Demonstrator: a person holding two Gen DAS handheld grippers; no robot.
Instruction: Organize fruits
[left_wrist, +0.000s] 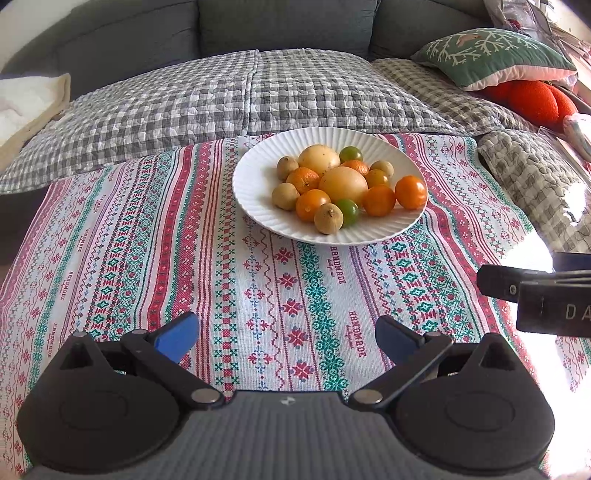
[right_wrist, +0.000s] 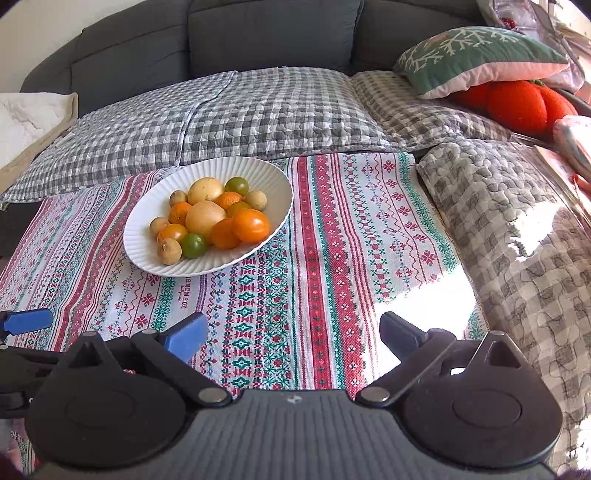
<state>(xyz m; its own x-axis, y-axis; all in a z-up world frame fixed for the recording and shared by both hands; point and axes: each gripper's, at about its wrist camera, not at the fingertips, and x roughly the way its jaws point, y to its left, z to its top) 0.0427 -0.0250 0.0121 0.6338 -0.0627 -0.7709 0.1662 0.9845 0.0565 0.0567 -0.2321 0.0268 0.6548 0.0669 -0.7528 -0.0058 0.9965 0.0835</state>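
White ribbed plate (left_wrist: 255, 192) upper centre, heaping mixed fruits (left_wrist: 343, 182) for sorting | left gripper (left_wrist: 286, 334) and right gripper (right_wrist: 291, 334) low in frame, spread wide, empty, short of plate.

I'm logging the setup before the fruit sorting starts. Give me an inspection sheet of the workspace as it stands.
Surface: patterned tablecloth with red and green bands, bright sun glare on its right side.
Job's things: white ribbed plate piled with fruit: two large yellow fruits, orange ones, green ones, small tan ones; all on the plate.
Clutter: nothing seen on the cloth.
Grippers: left gripper and right gripper both open, empty, short of the plate.
Cables: nothing seen.
Surroundings: grey sofa with checked quilt, green snowflake pillow, red cushion.
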